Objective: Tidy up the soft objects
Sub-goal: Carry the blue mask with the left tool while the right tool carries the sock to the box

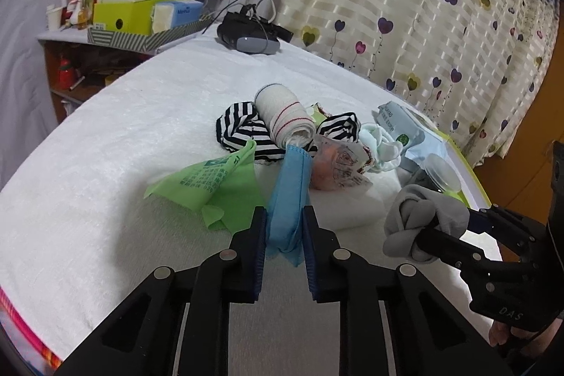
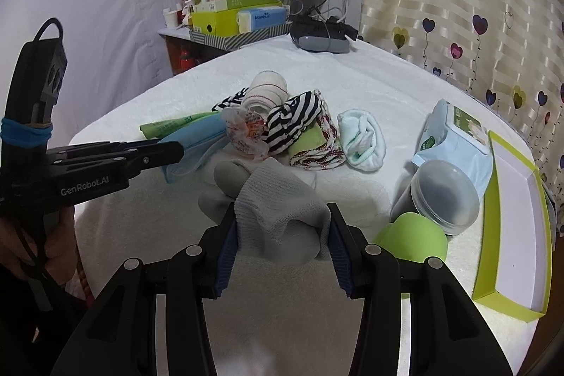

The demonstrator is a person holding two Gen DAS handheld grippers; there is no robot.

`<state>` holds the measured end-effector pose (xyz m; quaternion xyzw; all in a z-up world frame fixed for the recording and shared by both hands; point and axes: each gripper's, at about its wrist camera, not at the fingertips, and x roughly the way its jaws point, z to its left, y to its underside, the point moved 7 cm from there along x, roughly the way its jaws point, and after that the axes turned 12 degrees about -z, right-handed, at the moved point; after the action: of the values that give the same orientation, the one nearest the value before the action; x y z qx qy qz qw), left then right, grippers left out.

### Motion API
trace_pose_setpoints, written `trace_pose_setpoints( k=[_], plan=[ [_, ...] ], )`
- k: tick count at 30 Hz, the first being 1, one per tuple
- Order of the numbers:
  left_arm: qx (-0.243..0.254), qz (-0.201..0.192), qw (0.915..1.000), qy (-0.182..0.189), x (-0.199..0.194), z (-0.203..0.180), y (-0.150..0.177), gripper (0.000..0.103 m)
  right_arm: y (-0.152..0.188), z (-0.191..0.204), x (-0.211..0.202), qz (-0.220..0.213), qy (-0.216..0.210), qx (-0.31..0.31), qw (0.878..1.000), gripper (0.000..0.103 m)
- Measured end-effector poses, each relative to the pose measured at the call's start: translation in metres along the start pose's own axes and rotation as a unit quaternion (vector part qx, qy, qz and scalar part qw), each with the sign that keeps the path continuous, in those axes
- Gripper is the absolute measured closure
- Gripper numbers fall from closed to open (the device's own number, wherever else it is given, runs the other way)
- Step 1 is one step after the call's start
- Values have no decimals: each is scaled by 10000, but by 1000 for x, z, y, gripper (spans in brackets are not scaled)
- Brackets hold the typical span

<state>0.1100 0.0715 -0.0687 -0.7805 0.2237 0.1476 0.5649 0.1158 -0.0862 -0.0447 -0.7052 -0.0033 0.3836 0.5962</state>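
Between the fingers of the left gripper sits a folded blue face mask; the jaws are pinched on its near end, and the rest extends forward toward the pile. The right gripper has its jaws pressed against both sides of a knotted grey sock, which appears lifted off the white towel covering the table.

Remaining soft items lie clustered at mid-table:
- a green plastic bag, just beside the mask on its left;
- a rolled white bandage resting on striped black-and-white fabric;
- a crinkled transparent wrapper, touching the mask's right side;
- a pale mint sock, near a wet-wipes pack.

To the right stand a clear lidded tub, a green ball and an open green-edged box, probably the receptacle, though this cannot be confirmed.

Hazards from this position:
- The mask is thin and slippery. If lifted quickly, it may slide from the pads, because only one end is gripped.
- The mask's far end touches the bag and wrapper. Dragging it may pull these items along and scatter the pile.
- The sock bulges beyond the jaws. A loose fold may catch the tub or ball on the way to the box and tip them.
- Both grippers work close together; crossing paths risks collision.
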Motion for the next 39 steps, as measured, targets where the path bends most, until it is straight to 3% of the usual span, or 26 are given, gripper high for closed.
trace_pose_setpoints(
  k=[20,39],
  plan=[
    [9,-552,9985,-4,-57,-17,-22,85,-16,-1,-46,-582,44,163,9982,55],
    [648,-460,9919,990,-46,-129,-22,85,-4,-69,-99,-934,760,734,9900,55]
  ],
)
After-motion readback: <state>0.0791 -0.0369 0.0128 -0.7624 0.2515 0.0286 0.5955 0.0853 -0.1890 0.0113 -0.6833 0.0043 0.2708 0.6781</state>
